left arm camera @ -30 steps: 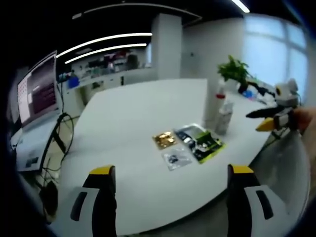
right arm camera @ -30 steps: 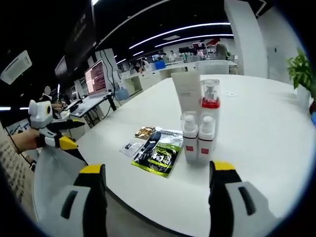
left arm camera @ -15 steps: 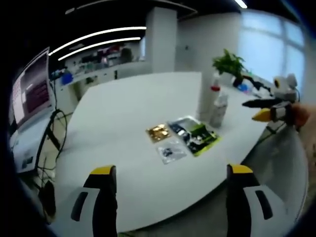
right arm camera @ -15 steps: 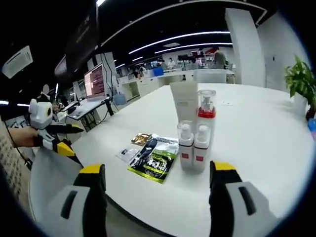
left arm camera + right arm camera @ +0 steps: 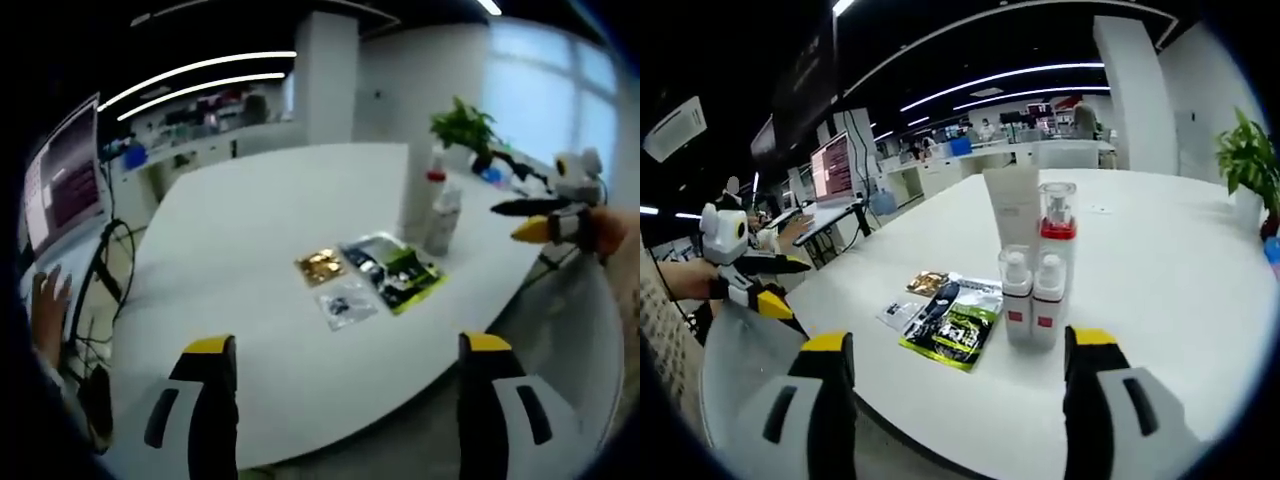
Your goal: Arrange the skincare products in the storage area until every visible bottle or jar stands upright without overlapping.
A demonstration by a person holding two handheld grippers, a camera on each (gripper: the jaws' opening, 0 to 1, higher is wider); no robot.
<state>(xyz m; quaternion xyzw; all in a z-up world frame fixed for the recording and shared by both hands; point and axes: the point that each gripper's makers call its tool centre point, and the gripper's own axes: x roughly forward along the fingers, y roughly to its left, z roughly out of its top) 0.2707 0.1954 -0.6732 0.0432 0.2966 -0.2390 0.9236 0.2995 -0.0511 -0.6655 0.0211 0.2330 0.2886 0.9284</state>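
Step in hand, by judgement: approach, nothing grasped yet. Left gripper released, yellow-tipped jaws wide apart, empty, held off the near edge of the broad white oval surface. Right gripper likewise released and empty, jaws spread, held off the surface edge facing the products.

Landmark: tall white squeeze tube, standing cap-down and upright on the surface. Just beside it, touching or nearly so, clear pump bottle with red collar, upright. Directly in front of the tube, toward the right gripper, two small white bottles with red labels, upright, side by side and pressed together. To the left of the tube in the right gripper view, flat sachets lying on the surface: a green-and-black foil sachet, a gold foil sachet beyond it, a small clear packet at the near left; several partly overlapping, one more dark packet between them, too small to identify.

No tray, box or other container in sight; storage area apparently the bare surface around the tube. Bottle contents not discernible.

Next move, by judgement: bottles already upright, so little left there; a closing on one small bottle would call for a straight, level approach to avoid toppling its neighbour.
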